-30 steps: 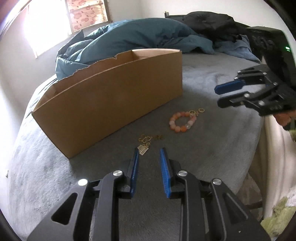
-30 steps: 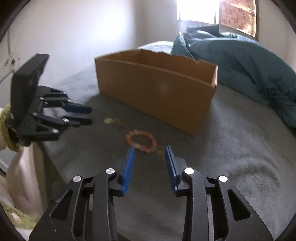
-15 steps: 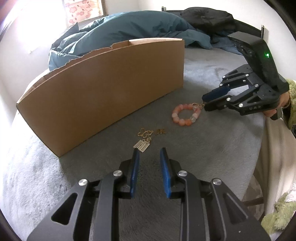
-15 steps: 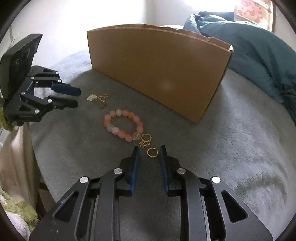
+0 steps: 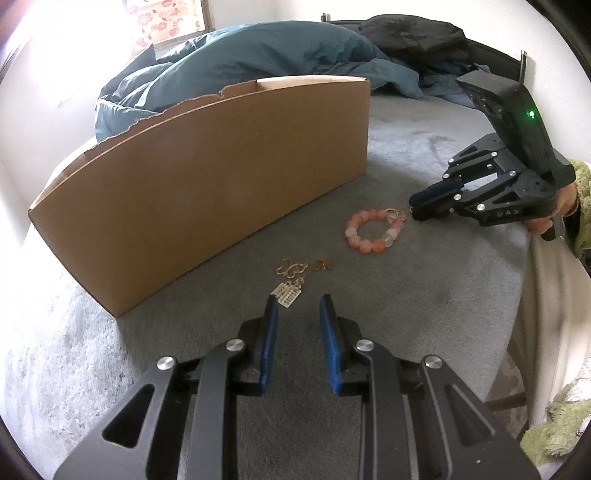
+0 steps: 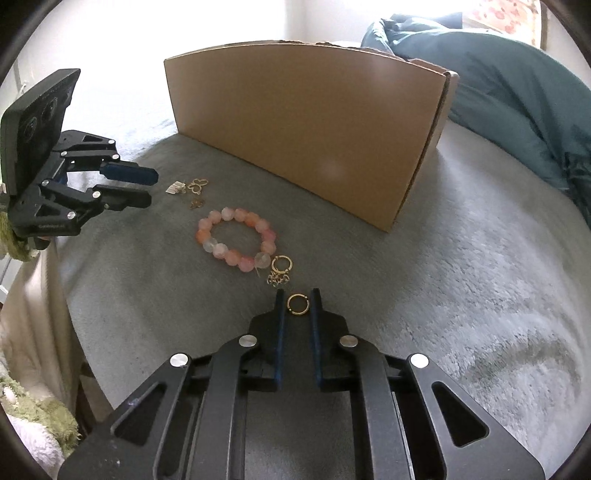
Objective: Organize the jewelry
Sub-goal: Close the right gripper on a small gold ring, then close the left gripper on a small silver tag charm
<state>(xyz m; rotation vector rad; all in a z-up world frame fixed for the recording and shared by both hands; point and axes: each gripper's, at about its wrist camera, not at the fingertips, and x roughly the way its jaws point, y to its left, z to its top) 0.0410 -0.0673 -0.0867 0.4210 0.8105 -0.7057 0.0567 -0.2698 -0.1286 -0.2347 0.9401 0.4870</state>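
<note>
Jewelry lies on the grey blanket in front of a cardboard box (image 5: 207,192) (image 6: 306,129). A pink bead bracelet (image 5: 373,232) (image 6: 236,240) is in the middle. My right gripper (image 6: 297,301) (image 5: 413,208) is low on the blanket, its jaws closing around a small gold ring (image 6: 297,304); a thin gap shows on each side. A second gold ring (image 6: 282,264) and a tiny gold charm (image 6: 277,280) lie just beyond it. My left gripper (image 5: 298,314) (image 6: 152,188) is open and empty, near a butterfly charm (image 5: 291,267) (image 6: 197,184) and a gridded earring (image 5: 286,295) (image 6: 175,187).
A teal duvet (image 5: 258,55) (image 6: 517,92) is heaped behind the box, with dark clothing (image 5: 413,33) at the far end. The bed edge drops off on the right of the left wrist view, where a person's hand (image 5: 561,206) holds the right gripper.
My right gripper has come down to the blanket past the bracelet and its jaws have narrowed around the gold ring. The left gripper's opening is the same.
</note>
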